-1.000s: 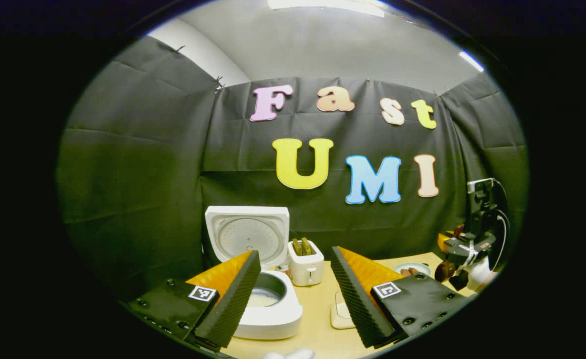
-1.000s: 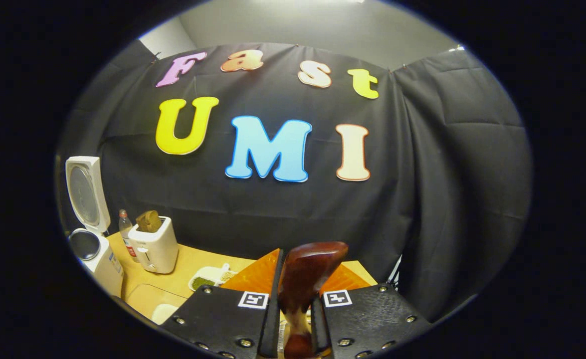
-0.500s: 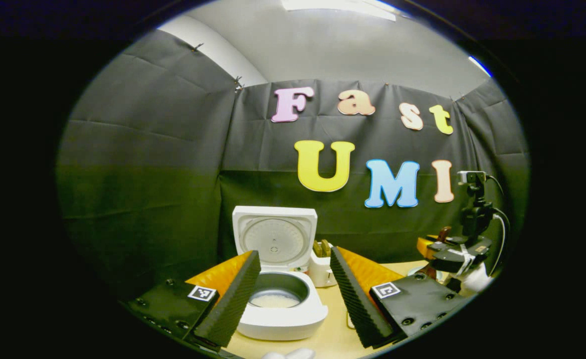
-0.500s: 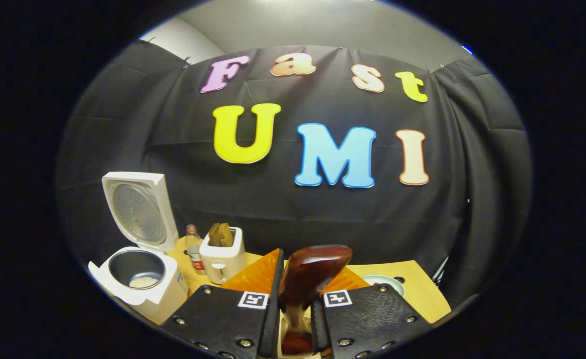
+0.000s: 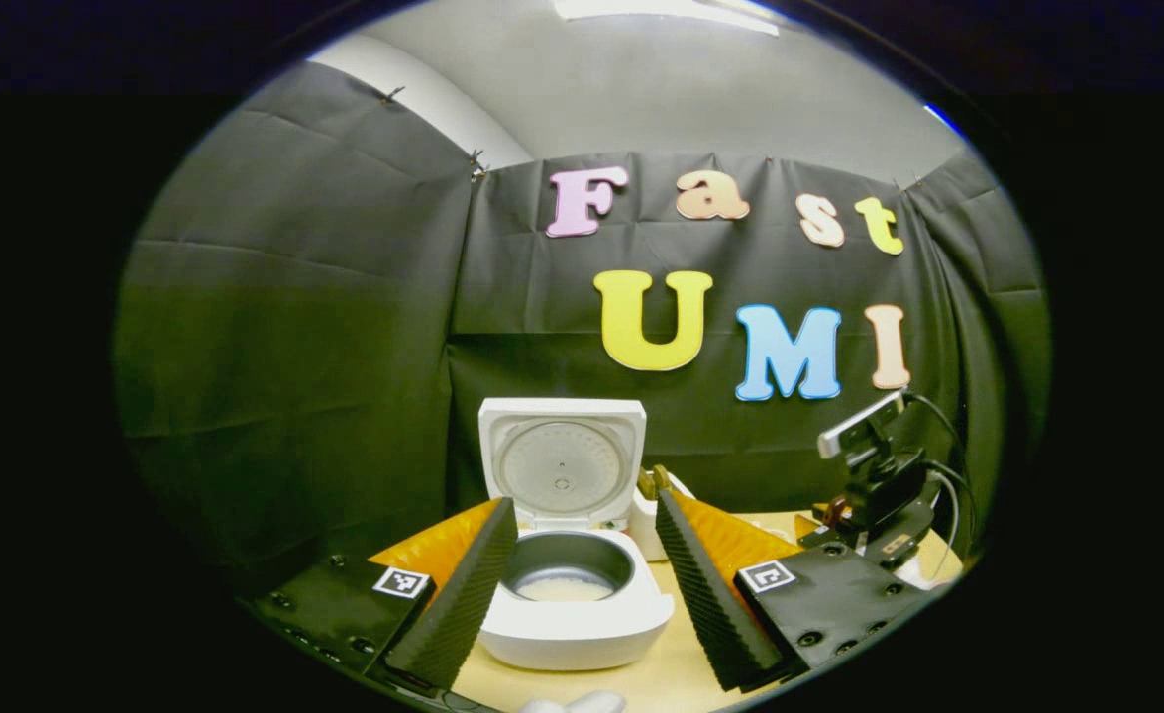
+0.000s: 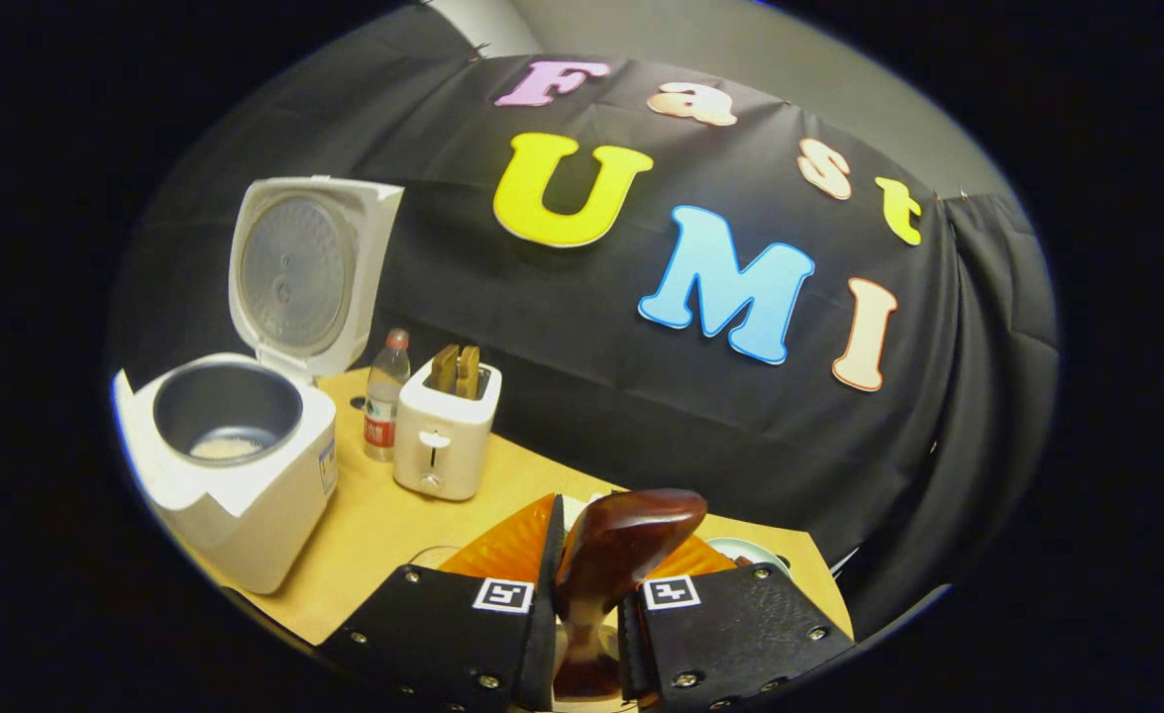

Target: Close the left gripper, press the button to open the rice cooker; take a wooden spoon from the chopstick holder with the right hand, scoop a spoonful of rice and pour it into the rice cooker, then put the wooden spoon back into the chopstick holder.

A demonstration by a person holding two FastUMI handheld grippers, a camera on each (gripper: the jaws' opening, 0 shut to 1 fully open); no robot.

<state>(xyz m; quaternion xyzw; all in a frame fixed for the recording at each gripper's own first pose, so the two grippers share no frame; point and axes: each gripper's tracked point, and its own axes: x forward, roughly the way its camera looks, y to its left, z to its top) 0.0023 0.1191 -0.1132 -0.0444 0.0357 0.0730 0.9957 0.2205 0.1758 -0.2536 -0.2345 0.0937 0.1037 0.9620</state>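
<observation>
The white rice cooker (image 5: pixel 582 614) stands with its lid (image 5: pixel 562 460) raised, and a thin layer of rice lies in its dark pot. My left gripper (image 5: pixel 582 564) hovers open just in front of it, the pot showing between the two fingers. In the right gripper view the rice cooker (image 6: pixel 235 465) sits at the left with its lid (image 6: pixel 299 262) up. My right gripper (image 6: pixel 586 594) is shut on the dark wooden spoon (image 6: pixel 621 545), whose bowl sticks up past the fingertips. The right gripper (image 5: pixel 869 495) also appears at the far right of the left gripper view.
A white toaster (image 6: pixel 446 431) holding bread stands right of the cooker, with a small plastic bottle (image 6: pixel 383 396) between them. A light plate (image 6: pixel 755 555) peeks out behind my right fingers. The wooden table (image 6: pixel 383 535) runs under everything; the black cloth wall stands close behind.
The right gripper swung left and tilted with the spoon, so the cooker looms larger in its view. The left gripper's view shifted left, centring the cooker between its open fingers.
</observation>
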